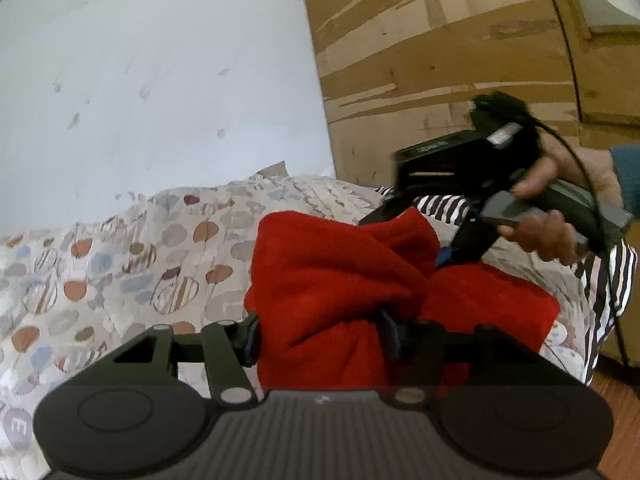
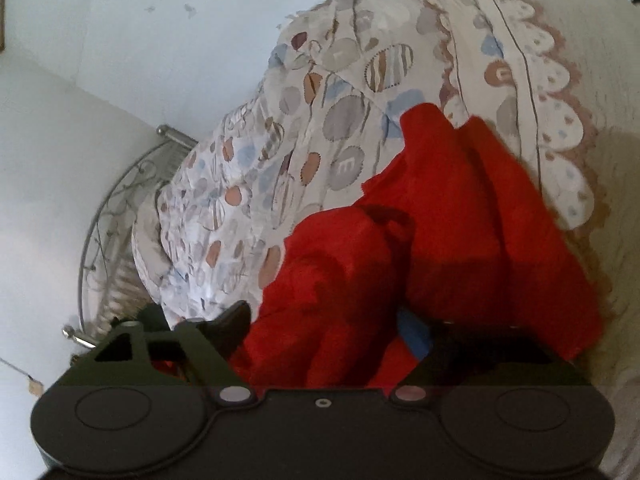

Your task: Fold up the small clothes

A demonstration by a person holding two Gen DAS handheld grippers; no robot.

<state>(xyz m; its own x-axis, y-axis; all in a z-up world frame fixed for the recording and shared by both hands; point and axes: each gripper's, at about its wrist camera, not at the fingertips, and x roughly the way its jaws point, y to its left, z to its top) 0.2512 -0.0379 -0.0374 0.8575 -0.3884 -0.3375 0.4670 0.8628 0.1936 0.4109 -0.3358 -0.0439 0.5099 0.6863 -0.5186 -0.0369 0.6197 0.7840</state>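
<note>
Left wrist view: the red garment (image 1: 340, 280) is seen bunched at lower centre, pinched between the fingers of the left gripper (image 1: 320, 334), whose jaws are closed to a narrow gap filled with red cloth. At the right of the same frame the right gripper (image 1: 432, 240) is held in the person's hand (image 1: 560, 216), its tips buried in another part of the cloth.

In the right wrist view the garment (image 2: 420, 248) spreads from lower centre toward the upper right, draped over the patterned bedspread (image 2: 280, 152); the right gripper (image 2: 324, 332) is clamped on a fold of it, with a blue pad (image 2: 414, 332) just showing against the fabric. A metal bed frame (image 2: 120, 200) is visible at the left.

The step in hand is judged to be the lifting of two held points to carry one part of the cloth over another. Next, the held edges would need to be drawn taut, laid flat on the bedspread, and released only once aligned.
</note>
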